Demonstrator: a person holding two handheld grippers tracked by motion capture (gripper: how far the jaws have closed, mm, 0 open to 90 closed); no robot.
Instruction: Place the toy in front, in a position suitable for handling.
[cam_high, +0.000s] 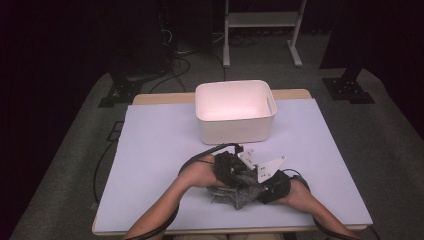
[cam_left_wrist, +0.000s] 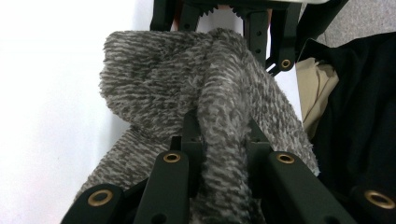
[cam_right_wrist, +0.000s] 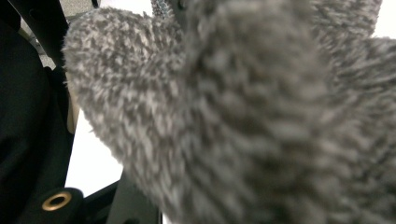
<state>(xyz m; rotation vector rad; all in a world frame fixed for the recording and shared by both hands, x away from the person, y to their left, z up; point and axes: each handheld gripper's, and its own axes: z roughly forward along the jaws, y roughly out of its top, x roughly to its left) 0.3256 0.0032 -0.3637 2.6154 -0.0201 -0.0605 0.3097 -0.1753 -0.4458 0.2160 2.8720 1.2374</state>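
A fuzzy grey knitted cloth (cam_high: 235, 196) lies bunched near the table's front middle, between both hands. My left gripper (cam_high: 239, 181) comes in from the left, and in the left gripper view its jaws (cam_left_wrist: 222, 128) are shut on a raised fold of the cloth (cam_left_wrist: 154, 84). My right gripper (cam_high: 252, 192) reaches in from the right with its grey plate on top. The left gripper view shows it (cam_left_wrist: 219, 23) at the cloth's far end, jaws closed around the bunched fabric. The cloth (cam_right_wrist: 257, 116) sits blurred right against the right gripper view's camera and hides the jaw tips.
A white plastic bin (cam_high: 234, 131) with nothing in it stands at the back middle of the pale lavender table cover (cam_high: 150, 150). Cables trail from both grippers toward the front edge. Dark floor, stands and a white frame lie beyond the table.
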